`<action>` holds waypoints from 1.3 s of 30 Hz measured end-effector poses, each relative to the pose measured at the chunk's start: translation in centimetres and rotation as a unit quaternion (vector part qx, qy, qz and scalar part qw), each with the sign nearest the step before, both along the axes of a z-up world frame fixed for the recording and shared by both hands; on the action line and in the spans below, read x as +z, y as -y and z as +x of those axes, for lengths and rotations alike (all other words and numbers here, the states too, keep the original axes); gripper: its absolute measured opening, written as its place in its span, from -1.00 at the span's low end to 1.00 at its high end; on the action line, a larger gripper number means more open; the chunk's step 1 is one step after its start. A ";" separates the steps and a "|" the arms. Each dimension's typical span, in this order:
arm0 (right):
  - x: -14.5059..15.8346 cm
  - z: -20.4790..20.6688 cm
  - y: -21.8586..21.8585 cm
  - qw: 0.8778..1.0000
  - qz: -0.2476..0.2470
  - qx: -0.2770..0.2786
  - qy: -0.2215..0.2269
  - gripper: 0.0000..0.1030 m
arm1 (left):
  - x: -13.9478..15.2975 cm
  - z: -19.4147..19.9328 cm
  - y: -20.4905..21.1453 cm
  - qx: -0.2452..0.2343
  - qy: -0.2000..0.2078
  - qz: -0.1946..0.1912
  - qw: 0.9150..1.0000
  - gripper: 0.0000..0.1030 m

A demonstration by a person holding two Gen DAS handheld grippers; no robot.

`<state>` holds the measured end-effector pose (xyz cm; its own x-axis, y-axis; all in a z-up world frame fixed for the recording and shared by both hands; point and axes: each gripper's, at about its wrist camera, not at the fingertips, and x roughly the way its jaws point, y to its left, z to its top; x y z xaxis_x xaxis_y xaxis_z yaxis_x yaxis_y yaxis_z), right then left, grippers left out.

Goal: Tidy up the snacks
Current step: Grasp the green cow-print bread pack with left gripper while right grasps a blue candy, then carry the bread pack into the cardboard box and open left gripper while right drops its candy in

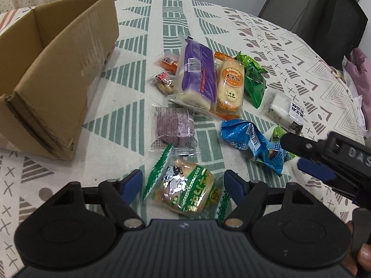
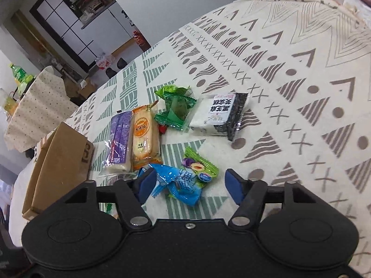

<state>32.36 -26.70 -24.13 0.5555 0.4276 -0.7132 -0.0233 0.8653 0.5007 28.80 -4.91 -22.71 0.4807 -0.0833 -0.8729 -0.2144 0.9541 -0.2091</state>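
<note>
Several wrapped snacks lie scattered over a tablecloth [image 1: 129, 18] printed with green striped triangles, grey chevrons, crosses and dots, which covers the whole surface and drops away at the far edge. At the upper left of the left wrist view sits an open cardboard box [image 1: 58, 74], flaps up, well apart from the pile. In the middle of that view a purple-wrapped cake [image 1: 197, 76] lies touching an orange rice-cracker pack [image 1: 230, 85], with green packets [image 1: 254, 81] just beside them to the right and a black-and-white rice cake [image 1: 286, 108] further right. Lower down, a round purple pastry [image 1: 175, 127] rests in clear film. The left gripper [image 1: 183, 186] has its blue pads spread wide either side of a green-and-gold bun packet [image 1: 185, 187] — not pinching it, gaps showing on both flanks. At the right edge of the same view the right gripper [image 1: 299, 153] reaches in over a crumpled blue packet [image 1: 248, 136]. From the right wrist view its pads stand wide apart too, the left pad touching or just over the blue wrapper, with a small plum candy [image 2: 200, 165] between them; nothing is clamped. Beyond the table, upper left of the right wrist view, a dark-framed glass partition [image 2: 67, 27] — a red bottle [image 2: 140, 39] near it, and a dotted cloth [image 2: 44, 106] over other furniture.
</note>
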 end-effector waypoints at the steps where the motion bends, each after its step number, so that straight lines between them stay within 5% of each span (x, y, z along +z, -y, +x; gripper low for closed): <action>1: -0.3 0.1 -0.1 1.000 0.006 -0.001 0.000 0.16 | 0.0 0.0 0.1 0.000 0.003 -0.001 1.000 0.43; 4: -1.1 0.1 -0.4 1.000 0.004 -0.004 -0.006 -0.11 | 0.0 0.0 0.1 0.007 0.007 -0.004 1.000 0.29; 6: -1.8 -0.2 -0.4 1.000 0.008 -0.006 -0.014 -0.38 | 0.1 -0.1 0.0 0.011 0.012 -0.006 1.000 0.03; 16: -0.8 -1.4 -0.3 1.000 0.015 -0.010 0.002 -0.44 | 2.3 -1.3 -0.5 0.039 0.059 -0.023 0.997 -0.10; 39: 10.1 -1.8 -7.7 0.989 0.074 0.048 0.118 -0.44 | 14.2 -3.0 -8.1 0.074 0.157 0.013 0.985 -0.09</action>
